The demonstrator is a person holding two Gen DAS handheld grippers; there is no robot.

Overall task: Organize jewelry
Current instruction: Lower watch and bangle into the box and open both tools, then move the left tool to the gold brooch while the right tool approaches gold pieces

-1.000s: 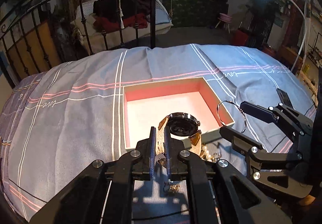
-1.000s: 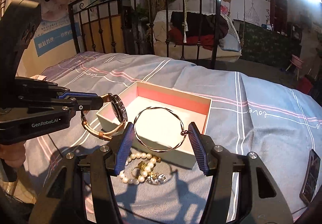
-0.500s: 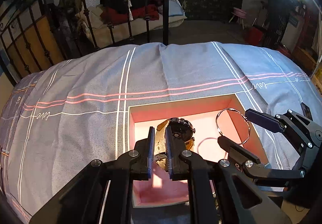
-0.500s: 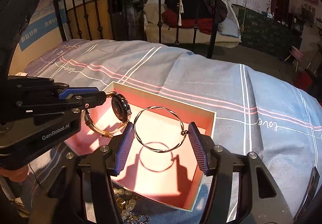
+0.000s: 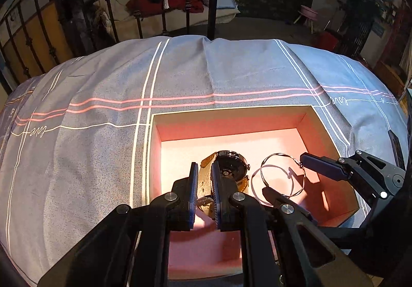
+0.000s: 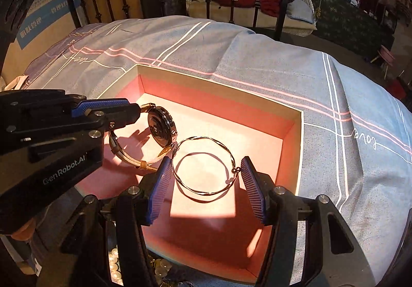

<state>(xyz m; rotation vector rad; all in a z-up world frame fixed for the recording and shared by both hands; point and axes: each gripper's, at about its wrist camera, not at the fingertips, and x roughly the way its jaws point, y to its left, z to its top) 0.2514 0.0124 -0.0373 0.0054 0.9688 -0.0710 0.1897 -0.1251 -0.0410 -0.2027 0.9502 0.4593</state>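
Both grippers have come down from the box's near edge to inside the box (image 6: pixel 296 132). The left gripper (image 5: pixel 204 184) is nearly closed, pinching the tan strap of the round, dark-faced watch (image 5: pixel 231 168). The right gripper (image 6: pixel 206 178) is half open, clamping a thin twisted-wire bangle (image 6: pixel 206 166). The pink-lined cardboard box sits on the striped grey bedsheet (image 5: pixel 90 158). A pearl strand (image 6: pixel 114 261) lies outside the box's near wall.

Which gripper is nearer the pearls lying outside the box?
Cannot tell. The pearls lie under the right gripper's body, outside the box's near wall. It holds the bangle, the left gripper the watch, both over the box.
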